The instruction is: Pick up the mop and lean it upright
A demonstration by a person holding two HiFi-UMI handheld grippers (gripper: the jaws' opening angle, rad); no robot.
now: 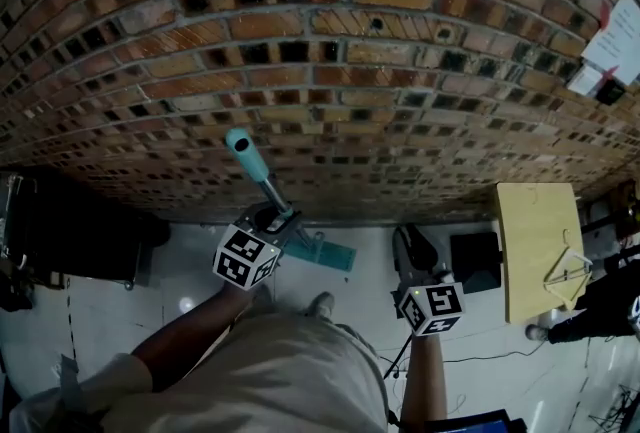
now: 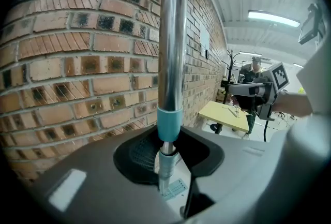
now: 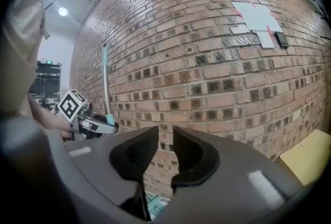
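**Holding mop upright at the brick wall**

Item: mop (image 1: 256, 168). The left gripper (image 1: 277, 218) is clamped on its pole, and the top tips toward the far wall (image 1: 350, 71), apparently to lean there. The teal head (image 1: 326, 252) sits on the floor near the wall's foot. The right gripper (image 3: 164, 137) is empty, jaws narrowly apart, standing by to the right.

The mop pole (image 2: 172, 36) is polished metal, bright and glossy, with a smooth teal plastic collar (image 2: 169, 123). The brick wall (image 1: 330, 31) looks rough and matt. The left claw (image 2: 166, 151) and right claw (image 3: 165, 148) have matt grey plastic shells and black, finely ribbed pads (image 3: 138, 151). The pale floor (image 1: 190, 266) has a slight sheen.
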